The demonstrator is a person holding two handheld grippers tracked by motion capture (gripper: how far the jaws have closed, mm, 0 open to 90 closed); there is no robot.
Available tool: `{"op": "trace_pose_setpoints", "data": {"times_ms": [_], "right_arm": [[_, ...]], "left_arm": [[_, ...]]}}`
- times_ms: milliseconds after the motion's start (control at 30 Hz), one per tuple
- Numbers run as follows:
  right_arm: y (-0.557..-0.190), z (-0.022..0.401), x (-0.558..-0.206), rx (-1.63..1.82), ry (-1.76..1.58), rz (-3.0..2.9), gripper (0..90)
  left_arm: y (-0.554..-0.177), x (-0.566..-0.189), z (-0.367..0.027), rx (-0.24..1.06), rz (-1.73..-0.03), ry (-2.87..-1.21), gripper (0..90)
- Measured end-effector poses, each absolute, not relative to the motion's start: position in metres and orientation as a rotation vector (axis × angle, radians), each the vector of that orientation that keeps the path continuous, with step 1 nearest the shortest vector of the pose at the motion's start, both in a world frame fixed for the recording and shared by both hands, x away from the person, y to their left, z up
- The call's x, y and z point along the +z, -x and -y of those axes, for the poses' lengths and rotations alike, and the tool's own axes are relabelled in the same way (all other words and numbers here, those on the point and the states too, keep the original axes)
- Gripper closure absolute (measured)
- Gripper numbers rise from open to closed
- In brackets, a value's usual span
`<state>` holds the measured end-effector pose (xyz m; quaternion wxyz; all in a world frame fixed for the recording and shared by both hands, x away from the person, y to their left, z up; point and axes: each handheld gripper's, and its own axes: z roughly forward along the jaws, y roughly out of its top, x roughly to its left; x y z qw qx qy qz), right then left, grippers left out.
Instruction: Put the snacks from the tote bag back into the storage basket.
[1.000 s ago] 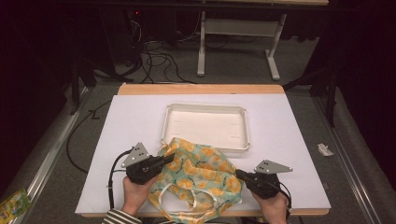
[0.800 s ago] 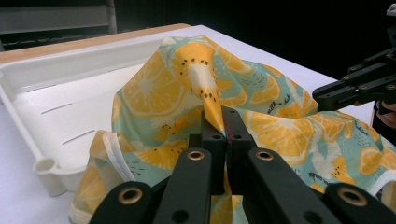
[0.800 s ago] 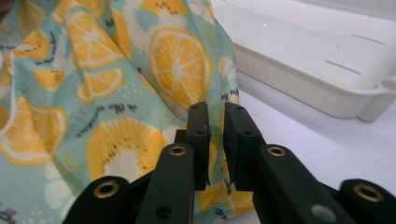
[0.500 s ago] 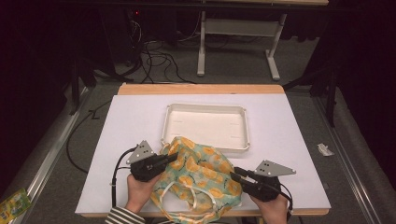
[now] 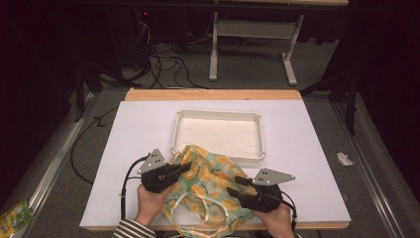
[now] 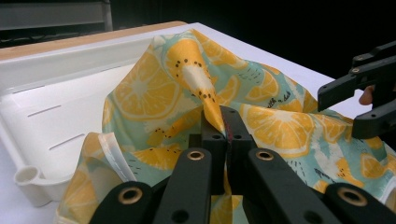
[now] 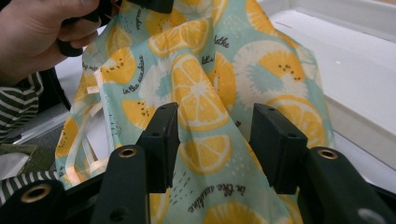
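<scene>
The white surface (image 5: 307, 148) fills the centre of the high view, with a white tray (image 5: 218, 133) set at its middle. An orange-print fabric bag (image 5: 208, 186) is spread at lower centre, its upper edge lapping the tray's near rim. The left gripper (image 5: 184, 168), at lower left, is clamped on a raised fold of the bag. The right gripper (image 5: 238, 184), at lower right, has just been opening; its jaws are parted, with the bag's cloth between them unpressed.
</scene>
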<state>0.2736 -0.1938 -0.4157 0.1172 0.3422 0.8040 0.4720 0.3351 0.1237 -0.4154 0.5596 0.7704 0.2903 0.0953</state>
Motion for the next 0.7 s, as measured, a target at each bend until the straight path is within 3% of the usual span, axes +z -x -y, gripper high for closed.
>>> {"op": "trace_pose_setpoints", "data": {"times_ms": [167,233,367,400,700], "right_arm": [[-0.2795,0.1890,-0.4214,1.360,-1.019,-2.382,51.6],[-0.2811,0.1880,-0.4230,1.351,-1.012,-2.385,56.8],[-0.2822,0.1865,-0.4254,1.335,-0.993,-2.420,79.7],[-0.2812,0.1864,-0.4258,1.333,-0.971,-2.426,90.0],[-0.2767,0.1929,-0.4209,1.346,-0.960,-2.362,90.0]], "left_arm": [[-0.3341,-0.4154,-0.1212,0.223,-0.679,-1.819,90.0],[-0.3336,-0.4152,-0.1205,0.225,-0.676,-1.821,90.0],[-0.3332,-0.4153,-0.1193,0.223,-0.670,-1.823,90.0],[-0.3331,-0.4154,-0.1191,0.223,-0.669,-1.826,89.9],[-0.3312,-0.4155,-0.1207,0.230,-0.667,-1.828,86.4]]}}
